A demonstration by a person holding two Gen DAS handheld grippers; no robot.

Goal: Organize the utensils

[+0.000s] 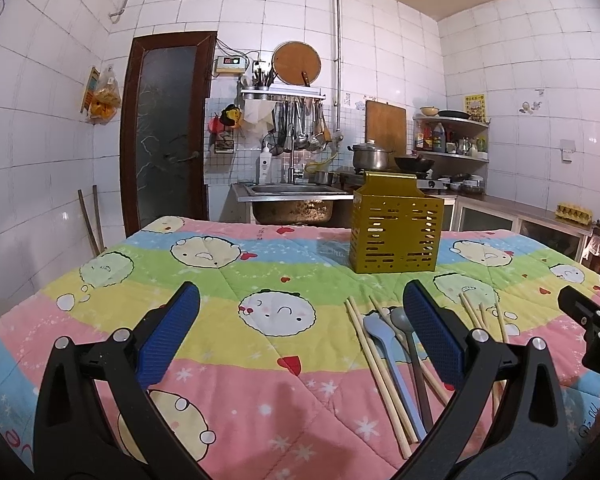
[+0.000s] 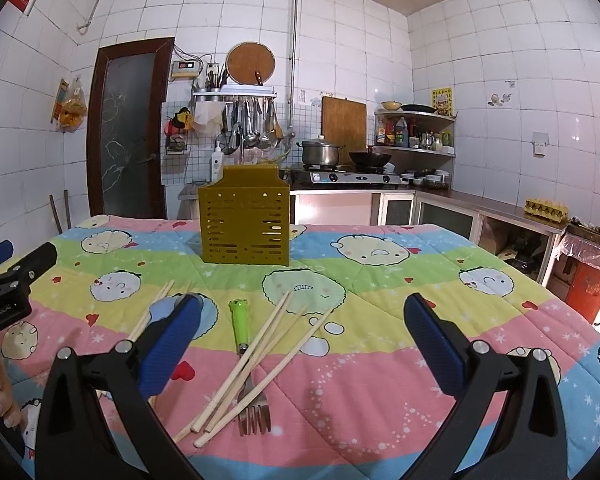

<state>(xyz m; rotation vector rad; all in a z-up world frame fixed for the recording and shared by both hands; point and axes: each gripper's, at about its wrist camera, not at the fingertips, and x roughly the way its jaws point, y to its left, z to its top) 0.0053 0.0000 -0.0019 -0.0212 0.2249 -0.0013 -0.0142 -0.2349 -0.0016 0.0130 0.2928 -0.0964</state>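
progress: none yet | my jaws: both wide, empty | left: chopsticks [image 2: 256, 364], fork [image 2: 246, 364], spoons [image 1: 396, 364] still outside gold holder [image 2: 245, 216]

Bare quilt [image 2: 380, 380] lies open right of the chopsticks [image 2: 260, 356]; the gold holder [image 2: 245, 224] blocks the far middle.

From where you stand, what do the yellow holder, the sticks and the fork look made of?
Holder: probably painted metal or hard plastic, matte mustard with punched slots. Chopsticks: pale bare wood or bamboo, unvarnished. Fork: shiny steel tines, glossy green plastic handle.
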